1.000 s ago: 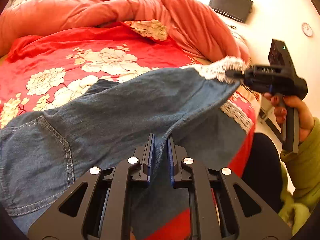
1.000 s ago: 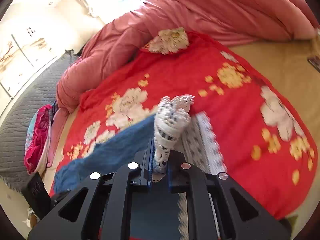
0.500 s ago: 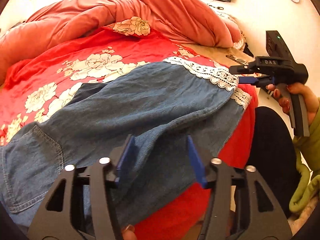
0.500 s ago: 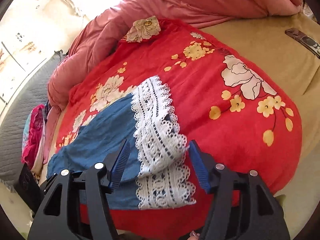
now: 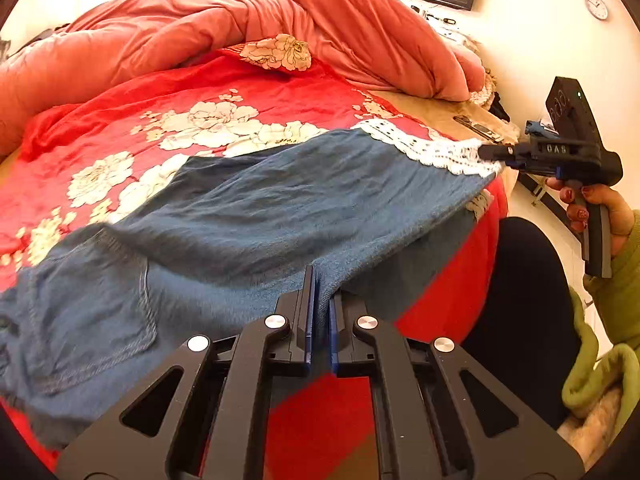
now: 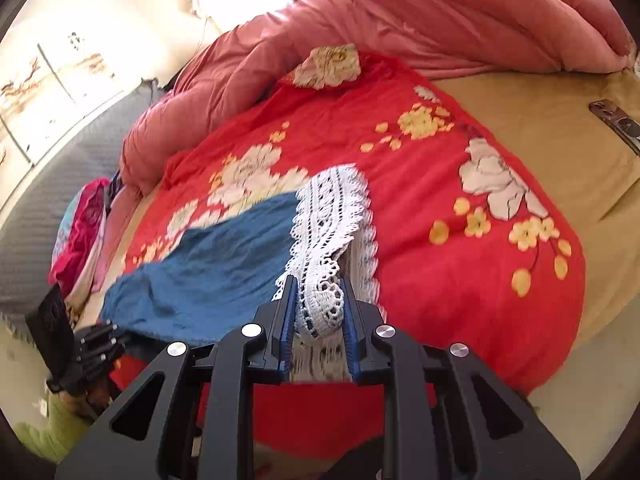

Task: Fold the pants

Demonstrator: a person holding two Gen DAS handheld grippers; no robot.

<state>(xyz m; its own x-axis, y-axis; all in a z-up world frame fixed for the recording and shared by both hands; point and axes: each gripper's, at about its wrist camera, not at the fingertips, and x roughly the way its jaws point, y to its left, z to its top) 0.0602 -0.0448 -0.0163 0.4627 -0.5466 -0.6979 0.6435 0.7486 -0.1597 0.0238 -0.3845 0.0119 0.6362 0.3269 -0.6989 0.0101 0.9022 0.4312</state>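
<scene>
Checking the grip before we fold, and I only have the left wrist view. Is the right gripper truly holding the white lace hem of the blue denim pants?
Observer: Yes. The right gripper has just been closing, and the bunched white lace hem of the blue denim pants is pinched between its blue pads.
Operator: Anything beside the bed I can't see?
Observer: A pink clothes pile lies by its far left edge.
</scene>
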